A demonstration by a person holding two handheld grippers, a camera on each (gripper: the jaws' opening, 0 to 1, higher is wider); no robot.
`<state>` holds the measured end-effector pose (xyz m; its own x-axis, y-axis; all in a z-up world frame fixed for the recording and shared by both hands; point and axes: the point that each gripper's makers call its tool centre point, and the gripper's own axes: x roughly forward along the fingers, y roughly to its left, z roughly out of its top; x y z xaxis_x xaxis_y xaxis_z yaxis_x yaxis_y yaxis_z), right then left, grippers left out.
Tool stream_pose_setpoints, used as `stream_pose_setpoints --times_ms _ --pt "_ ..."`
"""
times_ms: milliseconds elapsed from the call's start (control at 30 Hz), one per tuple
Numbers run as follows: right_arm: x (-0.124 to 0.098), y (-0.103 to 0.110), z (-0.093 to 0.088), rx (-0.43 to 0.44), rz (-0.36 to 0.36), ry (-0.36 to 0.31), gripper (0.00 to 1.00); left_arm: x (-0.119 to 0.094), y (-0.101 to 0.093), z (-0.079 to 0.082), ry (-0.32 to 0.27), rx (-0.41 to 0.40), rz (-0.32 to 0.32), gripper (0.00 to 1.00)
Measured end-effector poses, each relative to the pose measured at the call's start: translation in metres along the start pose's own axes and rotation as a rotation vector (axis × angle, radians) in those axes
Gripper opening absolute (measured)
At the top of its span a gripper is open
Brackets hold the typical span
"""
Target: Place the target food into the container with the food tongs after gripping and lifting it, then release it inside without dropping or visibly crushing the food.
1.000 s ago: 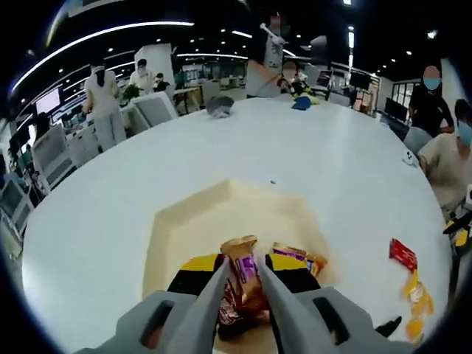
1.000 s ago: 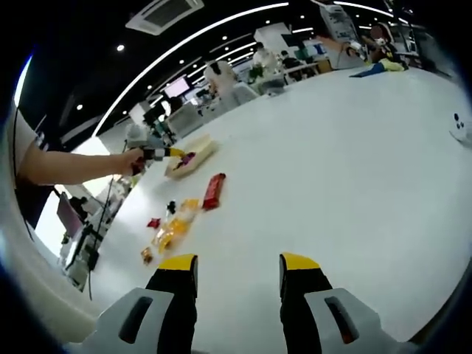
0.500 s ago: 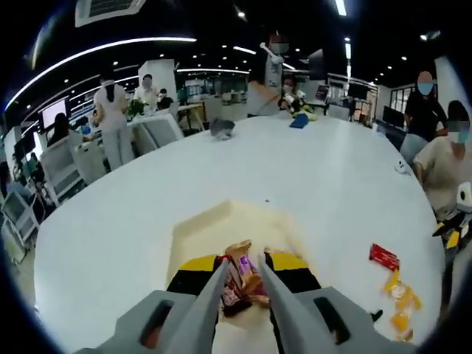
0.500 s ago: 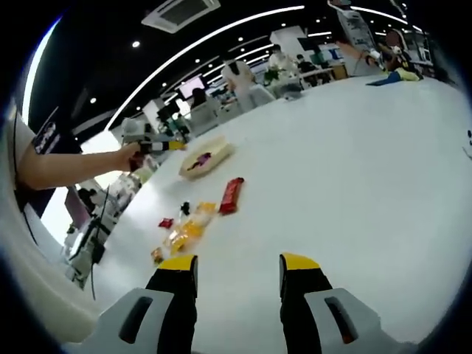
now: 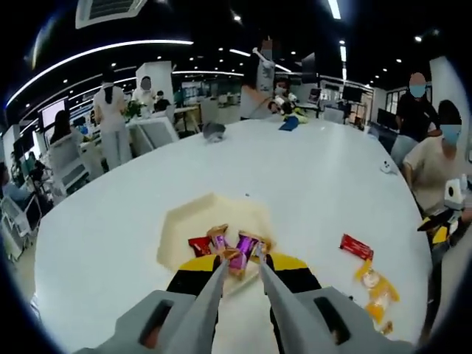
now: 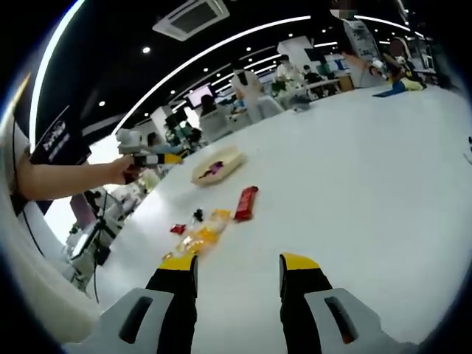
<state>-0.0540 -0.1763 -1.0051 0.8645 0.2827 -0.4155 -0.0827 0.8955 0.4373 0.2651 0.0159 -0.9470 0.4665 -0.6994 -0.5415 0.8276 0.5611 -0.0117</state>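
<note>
Inside the pale container [image 5: 181, 234] lie several wrapped snacks [image 5: 230, 247] — just beyond the food tongs [image 5: 237, 295], whose blades stand apart, holding nothing. Right gripper [image 6: 237, 280] hovers open over the white table [image 6: 369, 169], near the red bar [image 6: 245, 203].

I see a wide white bench [image 5: 310, 184]. Near its right edge lie a red wrapped bar [image 5: 356, 246] and, just beside it, yellow packets [image 5: 376, 286]. At the bench's far end, people [image 5: 110, 118] stand among office desks.
</note>
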Motion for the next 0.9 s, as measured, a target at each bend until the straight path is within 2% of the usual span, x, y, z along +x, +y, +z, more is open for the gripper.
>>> stream_pose_setpoints --times_ms 333,633,900 --pt "-0.003 0.014 -0.001 -0.008 0.028 -0.019 0.45 -0.025 -0.014 -0.005 -0.009 0.012 -0.018 0.23" --pt "-0.007 0.022 0.000 -0.025 0.042 -0.024 0.45 -0.036 -0.027 -0.010 -0.012 0.011 -0.041 0.23" --pt "-0.009 0.030 -0.007 -0.017 0.074 -0.022 0.45 -0.047 -0.049 -0.021 -0.003 -0.003 -0.058 0.23"
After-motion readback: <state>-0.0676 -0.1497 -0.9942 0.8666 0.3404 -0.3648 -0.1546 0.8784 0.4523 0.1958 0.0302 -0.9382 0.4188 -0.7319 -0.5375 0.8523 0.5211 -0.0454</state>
